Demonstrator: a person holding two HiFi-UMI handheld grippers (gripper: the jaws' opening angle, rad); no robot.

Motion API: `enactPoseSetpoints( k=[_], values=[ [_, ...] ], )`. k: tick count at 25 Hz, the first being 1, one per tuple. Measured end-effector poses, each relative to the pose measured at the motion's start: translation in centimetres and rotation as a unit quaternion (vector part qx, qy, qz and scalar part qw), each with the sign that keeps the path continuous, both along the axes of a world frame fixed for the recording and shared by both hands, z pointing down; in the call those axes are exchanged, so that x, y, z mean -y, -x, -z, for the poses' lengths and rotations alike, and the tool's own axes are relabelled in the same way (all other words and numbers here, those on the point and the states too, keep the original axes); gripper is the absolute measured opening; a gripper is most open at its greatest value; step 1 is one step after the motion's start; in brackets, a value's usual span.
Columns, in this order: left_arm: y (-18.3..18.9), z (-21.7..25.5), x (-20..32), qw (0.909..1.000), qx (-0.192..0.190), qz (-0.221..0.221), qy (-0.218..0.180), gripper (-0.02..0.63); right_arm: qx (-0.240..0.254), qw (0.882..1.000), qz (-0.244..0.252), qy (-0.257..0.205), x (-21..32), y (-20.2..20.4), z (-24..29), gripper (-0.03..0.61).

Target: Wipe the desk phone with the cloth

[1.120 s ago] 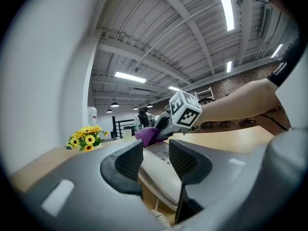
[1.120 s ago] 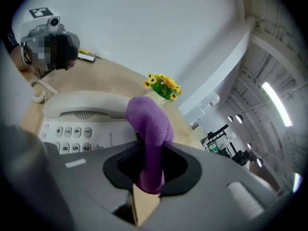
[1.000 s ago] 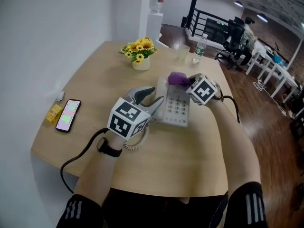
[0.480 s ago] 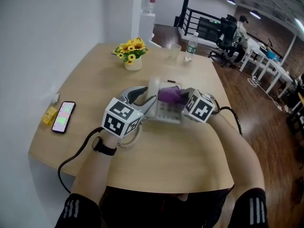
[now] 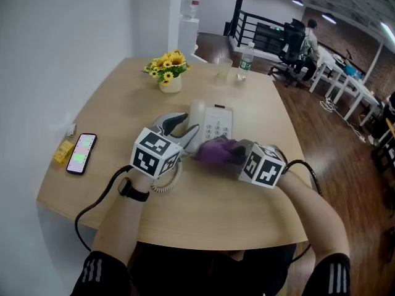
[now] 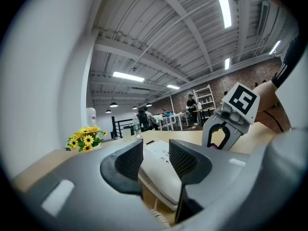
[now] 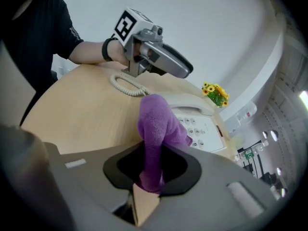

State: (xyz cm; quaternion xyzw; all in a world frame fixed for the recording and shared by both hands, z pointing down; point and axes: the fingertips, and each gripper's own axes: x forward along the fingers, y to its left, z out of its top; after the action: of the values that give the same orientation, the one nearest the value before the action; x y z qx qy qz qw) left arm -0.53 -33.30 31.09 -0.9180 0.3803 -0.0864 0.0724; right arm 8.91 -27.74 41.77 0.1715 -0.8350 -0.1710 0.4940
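A white desk phone lies mid-table, its handset along its left side. My left gripper is shut on that left side; in the left gripper view the phone sits between the pads of the left gripper. My right gripper is shut on a purple cloth, which rests at the phone's near edge. In the right gripper view the cloth stands up from the jaws of the right gripper and covers the near part of the keypad.
The coiled handset cord lies by my left wrist. A pot of yellow flowers, a glass and a water bottle stand at the far side. A smartphone and a yellow packet lie at the left edge.
My right gripper has drawn the cloth from the phone's far end across the keypad to its near edge. The left gripper has stayed on the phone.
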Motion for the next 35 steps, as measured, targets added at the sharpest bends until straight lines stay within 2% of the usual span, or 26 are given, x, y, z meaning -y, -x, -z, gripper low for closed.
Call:
enactPoseSetpoints(
  k=[3,5,9,12,21,24,27,31,35],
  values=[
    [0.1,0.0,0.0,1.0,-0.001,0.002,0.0,0.163,-0.011,1.0,0.018,-0.011,-0.7,0.0,0.4,0.08],
    [0.2,0.0,0.1,1.0,-0.003,0.004,0.0,0.163,0.017,0.999,0.009,-0.033,0.4,0.1,2.3,0.08],
    [0.5,0.2,0.2,0.9999,-0.007,0.008,-0.002,0.163,0.101,0.992,-0.057,-0.057,5.3,-0.1,7.6,0.08],
    [0.5,0.3,0.2,0.9999,-0.008,0.008,-0.002,0.163,0.139,0.982,-0.105,-0.071,9.7,-0.5,10.7,0.08],
    [0.8,0.6,0.3,0.9998,-0.017,0.01,0.0,0.163,0.135,0.966,-0.186,-0.121,18.8,0.7,12.1,0.08],
    [0.8,0.6,0.3,0.9998,-0.018,0.01,0.0,0.163,0.121,0.964,-0.21,-0.113,20.3,0.8,10.3,0.08],
    [0.8,0.7,0.2,0.9998,-0.02,0.009,-0.002,0.163,0.105,0.971,-0.198,-0.085,20.0,1.4,7.9,0.08],
    [0.7,0.9,0.2,0.9998,-0.021,0.006,-0.004,0.163,0.07,0.986,-0.139,-0.055,17.3,3.1,5.5,0.08],
    [0.8,0.4,0.4,0.9998,-0.017,0.009,0.002,0.163,0.051,0.994,-0.091,-0.014,13.7,4.6,3.8,0.079]
  ],
)
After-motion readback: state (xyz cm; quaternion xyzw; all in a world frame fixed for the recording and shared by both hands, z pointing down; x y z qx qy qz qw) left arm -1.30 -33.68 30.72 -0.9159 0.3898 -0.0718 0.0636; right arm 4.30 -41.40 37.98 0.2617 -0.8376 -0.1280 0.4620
